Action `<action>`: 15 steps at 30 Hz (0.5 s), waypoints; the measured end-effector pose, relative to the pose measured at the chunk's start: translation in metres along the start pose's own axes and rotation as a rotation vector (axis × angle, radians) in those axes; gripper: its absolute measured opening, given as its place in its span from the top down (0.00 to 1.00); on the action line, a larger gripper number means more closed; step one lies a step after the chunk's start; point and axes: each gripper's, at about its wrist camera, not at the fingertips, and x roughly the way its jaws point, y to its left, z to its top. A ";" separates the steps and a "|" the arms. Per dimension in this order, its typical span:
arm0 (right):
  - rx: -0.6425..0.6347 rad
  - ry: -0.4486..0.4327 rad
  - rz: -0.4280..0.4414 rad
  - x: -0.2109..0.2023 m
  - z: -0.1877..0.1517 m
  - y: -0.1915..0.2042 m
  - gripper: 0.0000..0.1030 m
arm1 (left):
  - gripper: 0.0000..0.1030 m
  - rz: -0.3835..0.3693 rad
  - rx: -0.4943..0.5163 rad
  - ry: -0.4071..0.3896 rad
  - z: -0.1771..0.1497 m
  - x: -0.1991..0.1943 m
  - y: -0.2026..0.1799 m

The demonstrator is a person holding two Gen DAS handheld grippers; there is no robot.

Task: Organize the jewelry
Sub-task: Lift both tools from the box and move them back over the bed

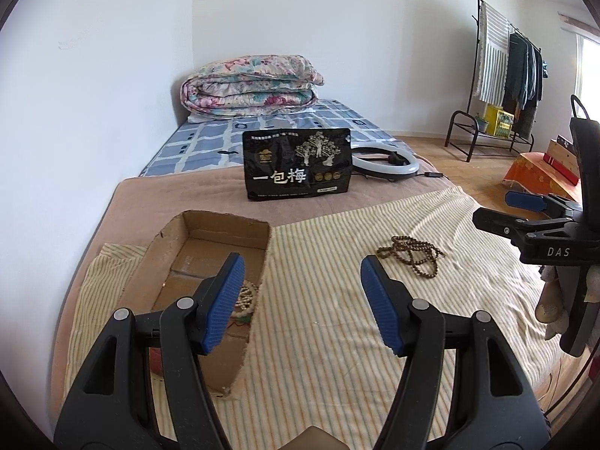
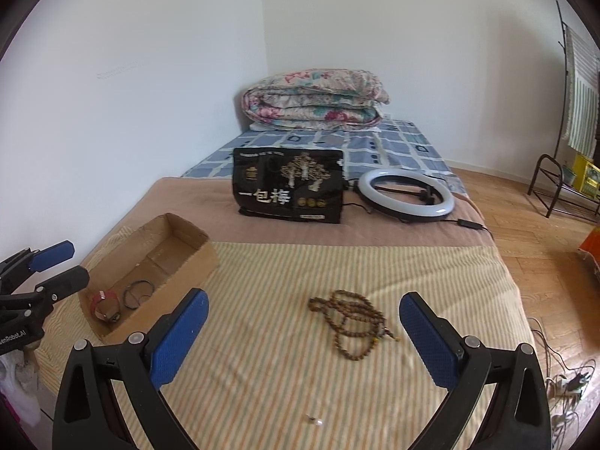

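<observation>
place: home bedroom | evidence: folded floral quilt [image 1: 251,84] on blue checked mattress [image 1: 210,142]; black metal clothes rack [image 1: 502,75]; wooden parquet floor [image 2: 532,247]

soft, even daylight fills both views, coming from a window [image 1: 587,71] at the far right edge that blows out to white. shadows are faint and diffuse. the white wall [image 2: 150,75] is bright without glare. fisheye bending curves straight edges, and black vignette rims the corners. the right wrist view looks slightly softer.
</observation>
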 end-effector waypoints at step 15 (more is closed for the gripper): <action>0.040 0.058 -0.043 -0.008 -0.049 -0.056 0.00 | 0.36 -0.063 0.008 0.054 -0.006 0.033 -0.030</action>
